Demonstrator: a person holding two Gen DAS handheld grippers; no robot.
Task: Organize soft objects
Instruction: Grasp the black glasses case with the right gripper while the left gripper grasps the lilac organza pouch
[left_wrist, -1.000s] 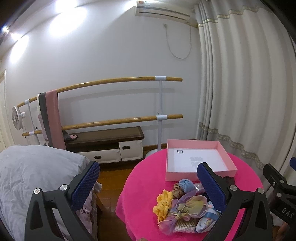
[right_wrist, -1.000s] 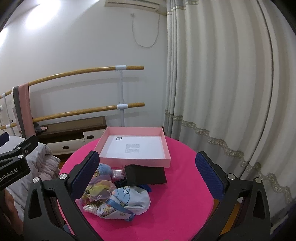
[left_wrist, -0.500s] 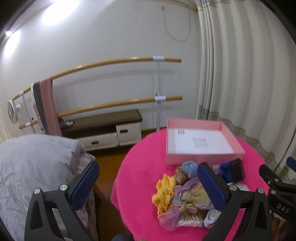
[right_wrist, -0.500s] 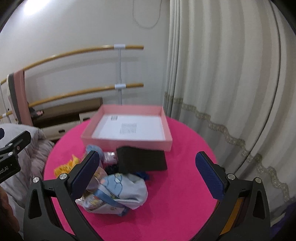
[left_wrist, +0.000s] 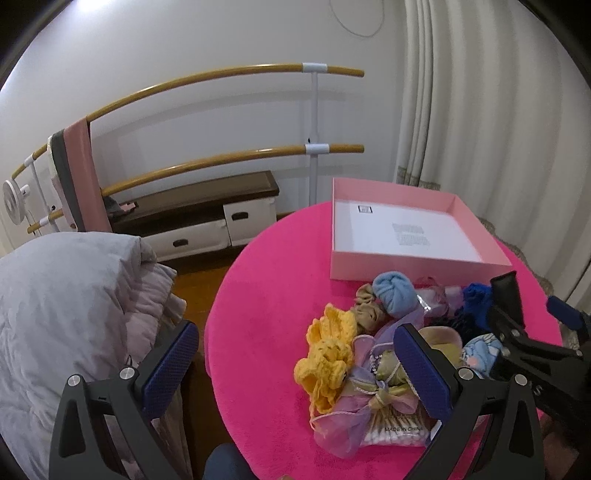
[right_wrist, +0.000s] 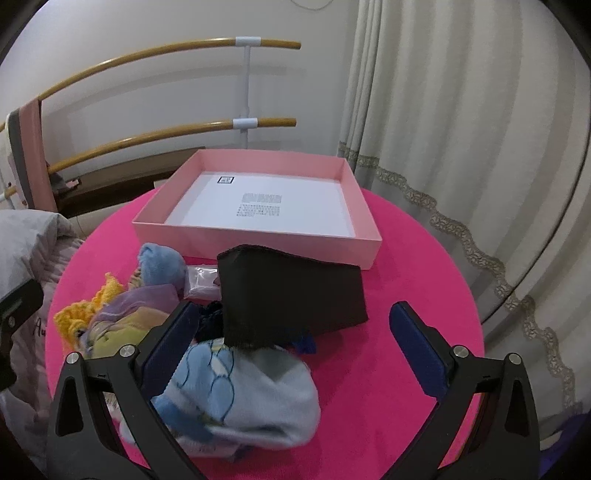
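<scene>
A pile of soft objects lies on the round pink table (left_wrist: 266, 332): a yellow crocheted piece (left_wrist: 327, 350), a lilac organza bow (left_wrist: 369, 395), a light blue knot (left_wrist: 393, 297), a black folded cloth (right_wrist: 291, 295) and a pale blue printed cloth (right_wrist: 240, 398). An empty pink box (left_wrist: 413, 229) stands behind the pile; it also shows in the right wrist view (right_wrist: 258, 206). My left gripper (left_wrist: 295, 365) is open and empty above the pile's left side. My right gripper (right_wrist: 291, 354) is open and empty just above the printed cloth.
A grey quilted bed (left_wrist: 66, 302) lies left of the table. Wooden ballet bars (left_wrist: 221, 118) and a low dark bench (left_wrist: 199, 206) stand by the back wall. Cream curtains (right_wrist: 461, 129) hang on the right, close behind the table.
Both grippers have tilted down and moved closer to the pile on the table. The pile and the box look larger. Both stay open and empty.
</scene>
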